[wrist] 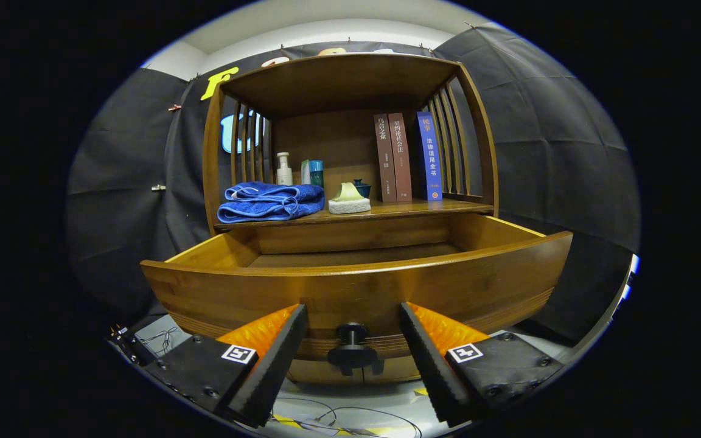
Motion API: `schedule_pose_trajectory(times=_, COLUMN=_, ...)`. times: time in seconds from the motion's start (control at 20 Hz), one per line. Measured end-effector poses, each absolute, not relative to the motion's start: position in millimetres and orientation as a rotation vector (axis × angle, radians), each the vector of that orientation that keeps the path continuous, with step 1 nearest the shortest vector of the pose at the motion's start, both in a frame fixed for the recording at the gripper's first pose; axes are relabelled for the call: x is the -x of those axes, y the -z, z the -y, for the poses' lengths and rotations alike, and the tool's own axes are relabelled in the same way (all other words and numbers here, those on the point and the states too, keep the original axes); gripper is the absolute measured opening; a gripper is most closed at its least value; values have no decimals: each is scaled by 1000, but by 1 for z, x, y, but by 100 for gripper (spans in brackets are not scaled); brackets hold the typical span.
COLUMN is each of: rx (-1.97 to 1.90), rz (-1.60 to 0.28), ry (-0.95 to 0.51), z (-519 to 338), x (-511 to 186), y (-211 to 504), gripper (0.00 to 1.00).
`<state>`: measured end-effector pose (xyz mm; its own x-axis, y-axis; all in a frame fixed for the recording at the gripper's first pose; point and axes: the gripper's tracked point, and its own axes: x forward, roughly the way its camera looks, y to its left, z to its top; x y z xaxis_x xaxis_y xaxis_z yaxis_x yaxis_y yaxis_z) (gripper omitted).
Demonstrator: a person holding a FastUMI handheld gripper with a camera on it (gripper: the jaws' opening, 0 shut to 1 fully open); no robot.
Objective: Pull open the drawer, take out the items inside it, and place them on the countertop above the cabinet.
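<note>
My gripper (353, 316) is spread wide, its fingers either side of the knob (352, 350), touching nothing. The drawer (356, 286) stands pulled out below the countertop (387, 211).

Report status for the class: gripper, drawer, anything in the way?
Hand-held gripper open, fingers either side of the drawer knob, not pressing it. Drawer pulled out; contents hidden behind its front. Countertop carries towel, books.

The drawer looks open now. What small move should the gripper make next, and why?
Probably back off the knob and rise above the drawer front. The gripper is open, fingers either side of the knob, and the drawer's inside is largely hidden behind its front.
</note>
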<state>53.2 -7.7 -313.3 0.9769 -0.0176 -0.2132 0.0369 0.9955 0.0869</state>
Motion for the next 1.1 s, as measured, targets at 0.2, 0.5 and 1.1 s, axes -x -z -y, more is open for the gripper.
schedule_pose_trajectory(times=0.2, rx=-91, rz=-206, ry=30, z=9, x=-80, y=305, gripper=99)
schedule_pose_trajectory(times=0.5, rx=-62, rz=-237, ry=29, z=8, x=-116, y=309, gripper=99)
schedule_pose_trajectory(times=1.1, rx=-84, rz=-230, ry=4, z=11, x=-199, y=317, gripper=99)
